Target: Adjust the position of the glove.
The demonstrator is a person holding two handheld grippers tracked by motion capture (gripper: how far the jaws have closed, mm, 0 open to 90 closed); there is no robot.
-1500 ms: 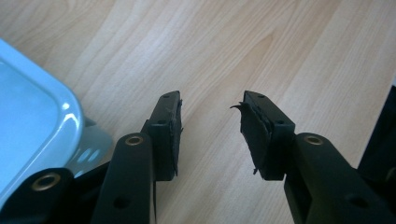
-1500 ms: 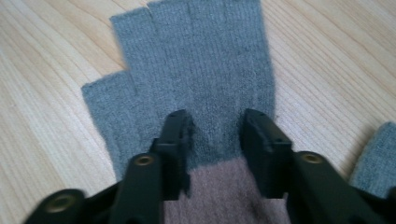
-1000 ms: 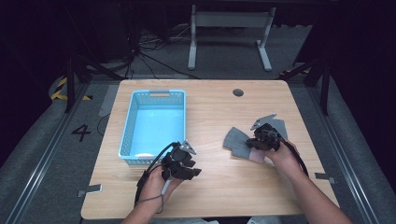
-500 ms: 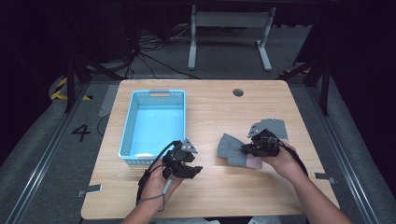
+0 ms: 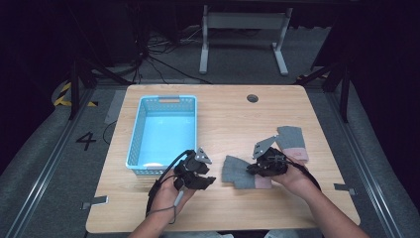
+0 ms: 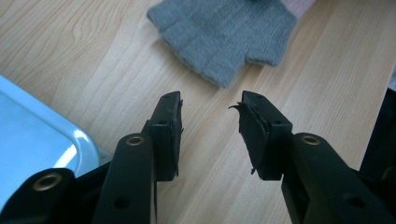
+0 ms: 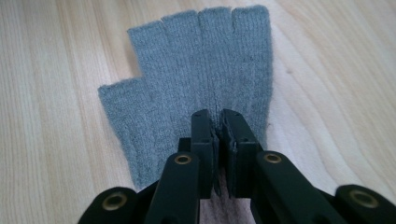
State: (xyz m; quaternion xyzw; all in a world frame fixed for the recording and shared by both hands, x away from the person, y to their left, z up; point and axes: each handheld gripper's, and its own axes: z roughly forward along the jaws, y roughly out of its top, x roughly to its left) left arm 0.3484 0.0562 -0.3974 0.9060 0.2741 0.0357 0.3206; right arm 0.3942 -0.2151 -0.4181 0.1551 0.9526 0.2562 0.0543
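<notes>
So there's one light blue basket point(image 5: 163, 134) on the table point(image 5: 223, 114), around 10 o'clock from the middle, and I can't spot anything lying in it. Two grey fingerless gloves: one glove point(image 5: 237, 171) sits flat near the front edge at about 5 o'clock with the right gripper point(image 5: 253, 168) clenched on its cuff end, and the second glove point(image 5: 292, 143) lies just past that hand, toward 4 o'clock. The left gripper point(image 5: 205, 178) is at about 7 o'clock by the basket's near corner, jaws parted with nothing between them; they've just been closing a bit.
</notes>
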